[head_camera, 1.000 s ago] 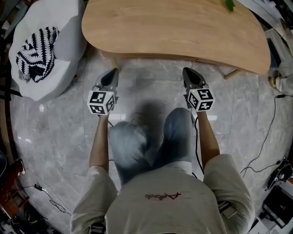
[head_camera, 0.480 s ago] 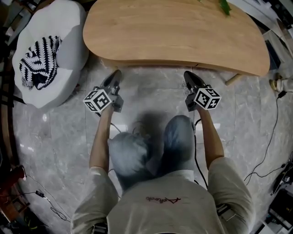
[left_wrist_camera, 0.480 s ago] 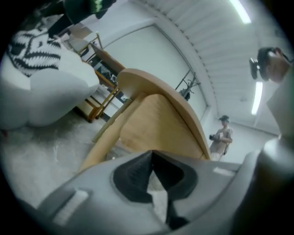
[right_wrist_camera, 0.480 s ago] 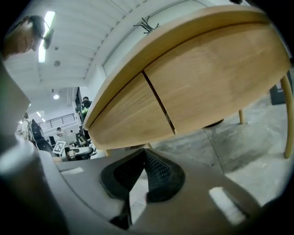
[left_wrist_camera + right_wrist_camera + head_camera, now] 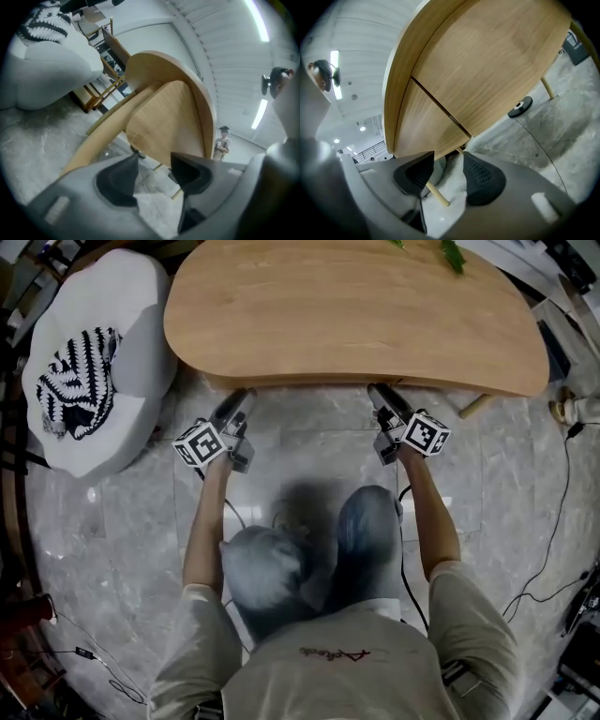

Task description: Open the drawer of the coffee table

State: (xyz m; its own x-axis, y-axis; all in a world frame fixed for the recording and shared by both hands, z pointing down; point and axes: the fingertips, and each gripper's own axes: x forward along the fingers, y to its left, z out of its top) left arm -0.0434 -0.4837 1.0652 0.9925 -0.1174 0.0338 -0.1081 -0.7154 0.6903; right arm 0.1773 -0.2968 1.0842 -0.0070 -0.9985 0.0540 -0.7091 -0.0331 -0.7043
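Note:
The oval wooden coffee table (image 5: 356,306) fills the top of the head view. My left gripper (image 5: 238,407) and right gripper (image 5: 379,397) both reach level to its near edge, about a shoulder's width apart. In the left gripper view the left gripper (image 5: 154,163) is open, with the table's wooden side panel (image 5: 164,117) just ahead. The right gripper (image 5: 446,161) is also open, facing a side panel with a thin seam (image 5: 440,110). Both pairs of jaws have just been opening, and nothing is between them. No handle shows.
A white pouf (image 5: 131,343) with a black-and-white striped cloth (image 5: 75,381) sits left of the table. A slanted table leg (image 5: 475,405) and floor cables (image 5: 553,521) lie to the right. A black disc (image 5: 520,107) rests under the table. The person's knees (image 5: 366,521) are behind the grippers.
Both grippers have moved forward to the table's near edge and rolled, so their marker cubes now show other faces. The view has shifted slightly towards the table.

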